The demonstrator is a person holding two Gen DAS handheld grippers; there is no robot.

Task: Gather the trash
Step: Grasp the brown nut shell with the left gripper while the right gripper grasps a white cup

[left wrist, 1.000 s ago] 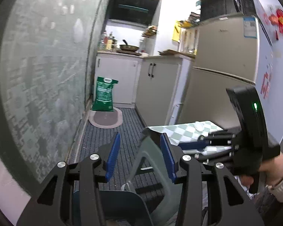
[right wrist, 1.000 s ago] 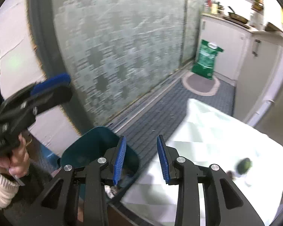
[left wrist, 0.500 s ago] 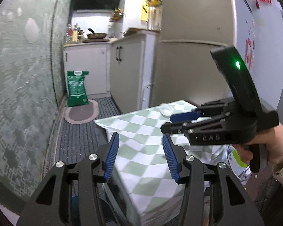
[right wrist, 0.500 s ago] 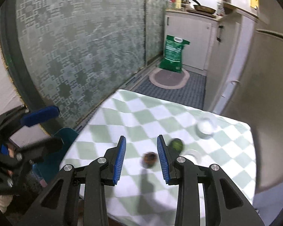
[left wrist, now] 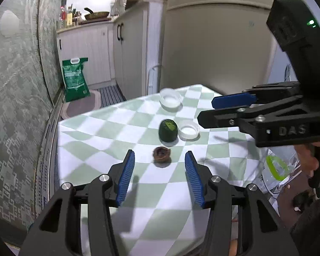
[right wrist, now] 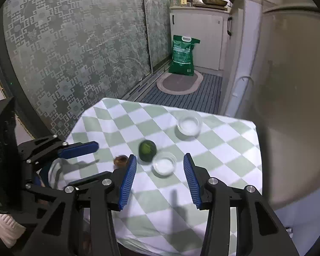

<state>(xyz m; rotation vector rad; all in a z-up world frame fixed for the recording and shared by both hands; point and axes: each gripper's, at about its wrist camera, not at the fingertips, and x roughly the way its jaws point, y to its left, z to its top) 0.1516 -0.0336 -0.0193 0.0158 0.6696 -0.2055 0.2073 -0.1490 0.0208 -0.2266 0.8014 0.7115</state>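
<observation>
Both of my grippers are hovering over a small table with a green-and-white checked cloth. The left gripper has its blue pads spread wide apart with nothing between them, and same goes for the right gripper: jaws apart, holding nothing.

The trash sits in a loose cluster mid-table. From the left wrist view there's a small brown shell-like scrap just past my left fingertips, and right behind it a dark green peel thing, standing upright. A white shallow cap sits just beside the green piece, looks like touching or nearly so. Further back near the far edge is a clear little dish, well apart from the rest.

In the left view, the right gripper sticks in from the right side above the table edge, over by the cap. Beyond the table there's a big beige fridge, white cabinets and a green sack on the floor by an oval mat. A patterned frosted glass door runs along the left. Off the table's right edge hangs a clear plastic bag with a green stripe.
</observation>
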